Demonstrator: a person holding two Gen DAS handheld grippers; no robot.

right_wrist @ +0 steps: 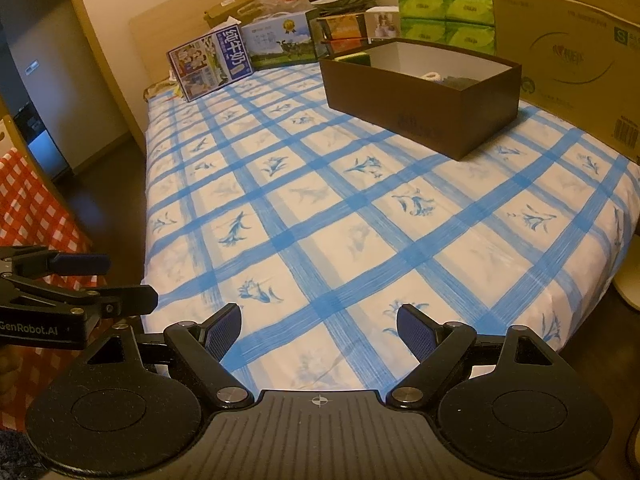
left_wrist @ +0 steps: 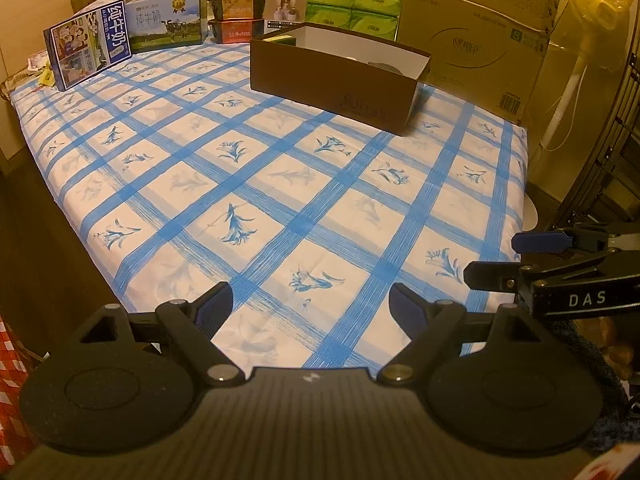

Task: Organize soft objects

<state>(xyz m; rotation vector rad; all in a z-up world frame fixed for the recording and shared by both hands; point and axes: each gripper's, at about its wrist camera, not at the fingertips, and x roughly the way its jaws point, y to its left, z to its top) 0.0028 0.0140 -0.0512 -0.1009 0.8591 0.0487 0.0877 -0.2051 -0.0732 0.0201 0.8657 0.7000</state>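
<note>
Both claws, left claw (left_wrist: 311, 306) and right claw (right_wrist: 319, 328), hover wide apart and empty over the checked bed (right_wrist: 360, 216). One brown box (right_wrist: 420, 88) sits on the bed's far side, holding a few soft items; two milk cartons (right_wrist: 212, 60) stand beyond it.

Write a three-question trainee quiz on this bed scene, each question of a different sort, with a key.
1. True or false: the left gripper holds a soft object.
2. Multiple choice: the brown box on the checked bedsheet is A) lidded, B) open-topped with items inside, C) tipped on its side.
3. Fill in: the packs standing behind the brown box, beside the large cardboard carton, are coloured ____.

Key: 1 false, its jaws stand open and empty, as do those of the right gripper; 2 B; 3 green.
</note>
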